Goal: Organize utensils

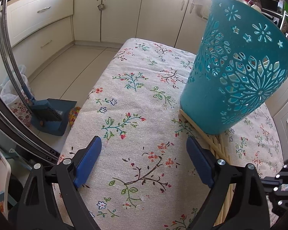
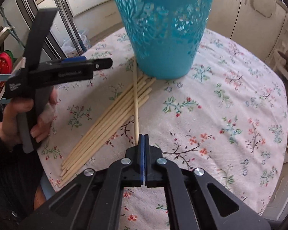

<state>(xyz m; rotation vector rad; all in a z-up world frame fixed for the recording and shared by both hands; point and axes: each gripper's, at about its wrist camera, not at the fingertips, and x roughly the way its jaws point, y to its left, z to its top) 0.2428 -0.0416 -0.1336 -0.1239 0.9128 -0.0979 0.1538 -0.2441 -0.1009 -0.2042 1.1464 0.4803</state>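
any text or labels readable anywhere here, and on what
Nothing can be read for certain.
Left gripper: pale print along its black body and a small white label near the handle, both too blurred to read.
Basket, chopsticks, tablecloth: patterns only, no words.
Appliances on the far counter: any markings too small to read.

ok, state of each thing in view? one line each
right hand-held gripper: shut on single chopstick
single chopstick: pinched at its near end, crossing the pile
chopstick pile: lying loose on tablecloth
left hand-held gripper: open, empty
teal basket: upright on tablecloth, by the pile
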